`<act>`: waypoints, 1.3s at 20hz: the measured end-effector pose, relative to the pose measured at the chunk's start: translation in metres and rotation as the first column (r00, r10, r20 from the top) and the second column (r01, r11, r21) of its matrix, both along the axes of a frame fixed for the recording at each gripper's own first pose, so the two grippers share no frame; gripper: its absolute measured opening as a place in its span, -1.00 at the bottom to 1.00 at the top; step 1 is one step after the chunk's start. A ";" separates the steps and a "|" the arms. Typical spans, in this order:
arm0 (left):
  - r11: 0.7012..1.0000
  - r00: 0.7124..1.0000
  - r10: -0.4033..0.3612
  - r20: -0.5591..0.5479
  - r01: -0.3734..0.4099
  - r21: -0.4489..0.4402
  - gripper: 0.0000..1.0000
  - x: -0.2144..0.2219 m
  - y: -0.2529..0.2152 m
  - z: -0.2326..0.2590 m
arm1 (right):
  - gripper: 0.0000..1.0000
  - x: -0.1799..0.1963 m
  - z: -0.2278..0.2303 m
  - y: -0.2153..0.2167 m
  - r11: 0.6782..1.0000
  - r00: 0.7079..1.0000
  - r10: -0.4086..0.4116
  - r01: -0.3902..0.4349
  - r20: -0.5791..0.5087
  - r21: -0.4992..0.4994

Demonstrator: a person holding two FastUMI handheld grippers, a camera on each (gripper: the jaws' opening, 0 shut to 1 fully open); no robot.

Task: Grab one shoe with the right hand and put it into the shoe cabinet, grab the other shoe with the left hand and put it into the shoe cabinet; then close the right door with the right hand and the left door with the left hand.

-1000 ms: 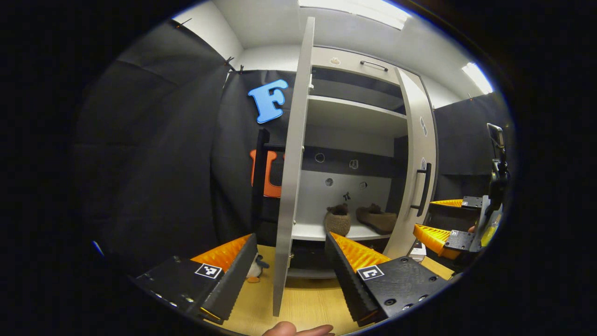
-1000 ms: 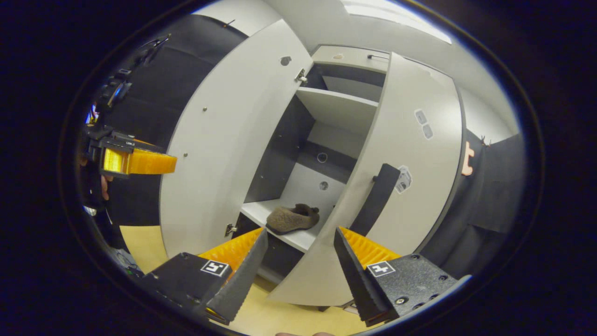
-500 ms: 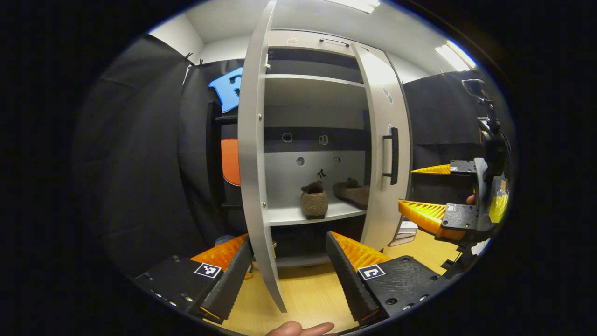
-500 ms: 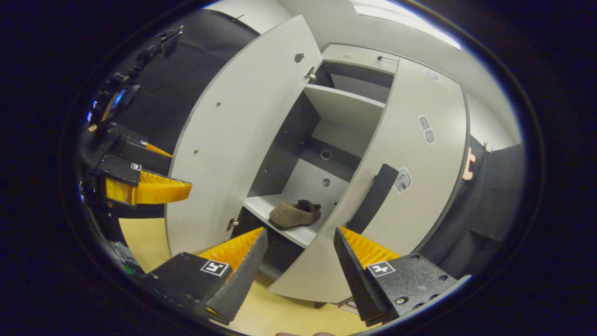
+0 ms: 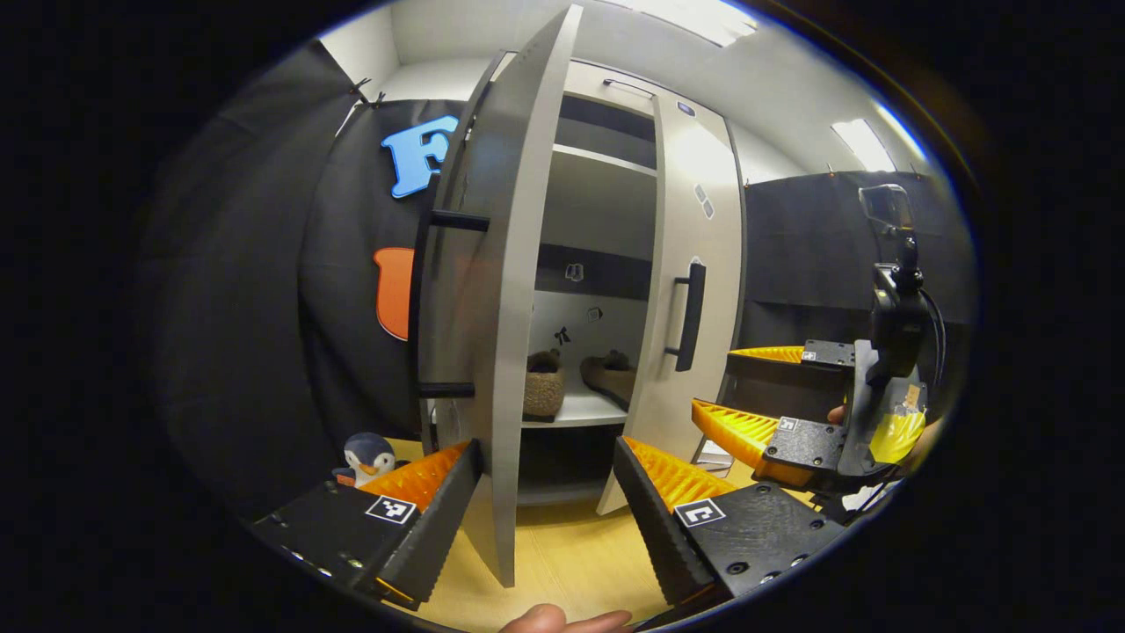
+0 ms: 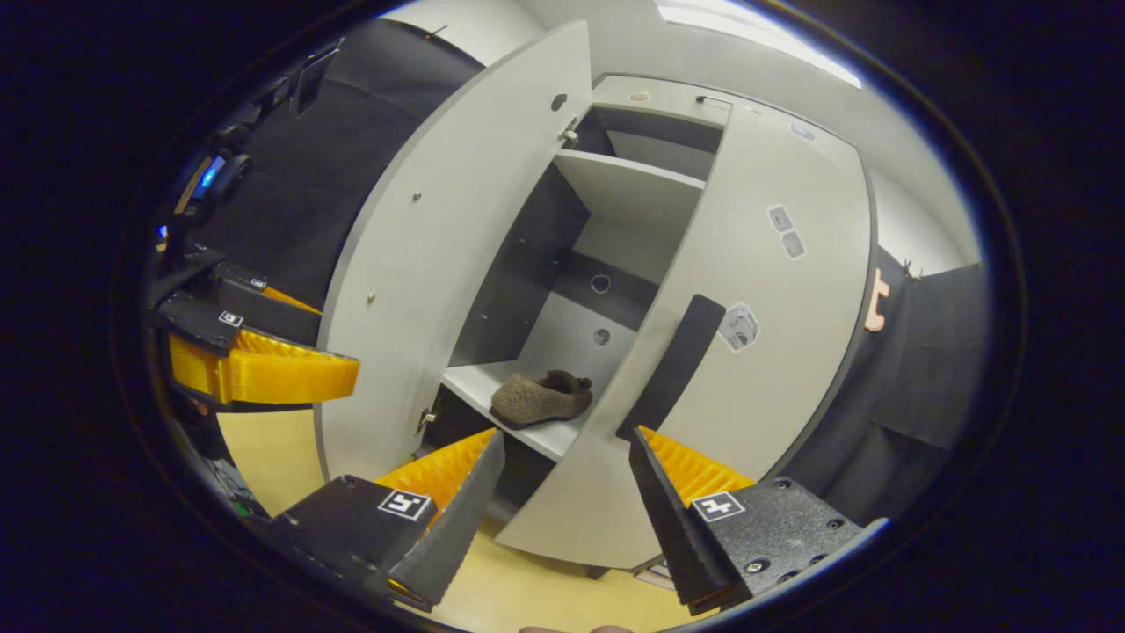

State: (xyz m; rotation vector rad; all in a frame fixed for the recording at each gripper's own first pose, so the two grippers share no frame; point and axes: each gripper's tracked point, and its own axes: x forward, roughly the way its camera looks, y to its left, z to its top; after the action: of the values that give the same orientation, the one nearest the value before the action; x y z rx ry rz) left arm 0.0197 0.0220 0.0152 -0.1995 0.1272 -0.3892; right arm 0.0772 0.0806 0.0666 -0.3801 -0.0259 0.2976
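Observation:
The grey shoe cabinet (image 5: 606,176) stands with both doors ajar. Two brown fuzzy shoes (image 5: 545,387) (image 5: 611,374) sit side by side on its lower shelf; in the right gripper view one shoe (image 6: 536,400) shows between the doors. My left gripper (image 5: 545,519) is open, and the left door's front edge (image 5: 518,352) stands in line with the gap between its fingers. The door's outer face with its black handle (image 5: 426,299) shows to the left. My right gripper (image 6: 562,519) is open in front of the right door (image 6: 756,352), just below its black handle (image 6: 672,369).
A small penguin toy (image 5: 365,457) sits on the wooden floor (image 5: 562,563) left of the cabinet. The right gripper (image 5: 773,413) and the hand holding it show at the right of the left gripper view. The left gripper (image 6: 255,365) hangs beside the left door (image 6: 439,264).
My left gripper has swung round to the left door's outer side, so its handle and the penguin come into view. The right door looks slightly narrower against the opening. The shoes stay put.

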 end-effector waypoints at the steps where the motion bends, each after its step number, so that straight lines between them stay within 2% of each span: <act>1: 1.000 1.000 -0.013 0.007 0.013 0.008 0.82 0.002 -0.004 0.000 | 0.86 0.000 -0.001 -0.002 1.000 1.000 -0.005 0.005 -0.002 0.001; 7: 0.995 0.995 -0.090 0.032 0.089 0.038 0.82 0.015 -0.041 0.006 | 0.86 0.004 -0.002 -0.021 0.999 0.999 -0.051 0.051 -0.006 -0.012; 12: 0.989 0.988 -0.151 0.042 0.150 0.004 0.82 0.029 -0.061 0.016 | 0.85 0.000 -0.005 -0.036 0.996 0.996 -0.091 0.091 -0.014 -0.016; 17: 0.986 0.985 -0.165 0.054 0.165 0.010 0.82 0.025 -0.068 0.019 | 0.86 -0.007 -0.001 -0.046 0.993 0.993 -0.119 0.119 -0.011 0.011; 20: 0.994 0.993 -0.108 0.054 0.108 -0.001 0.82 0.022 -0.054 0.017 | 0.85 -0.010 0.002 -0.048 0.987 0.990 -0.138 0.138 -0.007 0.081; 23: 0.999 0.999 0.025 0.044 -0.024 -0.027 0.82 0.025 -0.028 0.017 | 0.85 -0.013 0.012 -0.046 0.975 0.987 -0.162 0.158 0.010 0.154; 26: 0.984 0.983 0.176 0.051 -0.173 -0.045 0.82 0.027 -0.003 0.023 | 0.89 -0.020 0.014 -0.038 0.959 0.986 -0.167 0.161 0.005 0.235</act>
State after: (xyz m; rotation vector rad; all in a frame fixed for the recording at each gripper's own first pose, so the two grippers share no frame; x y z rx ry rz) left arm 0.0463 0.0194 0.0385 -0.2379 0.0471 -0.2224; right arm 0.0569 0.0428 0.0801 -0.1501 -0.0527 0.1232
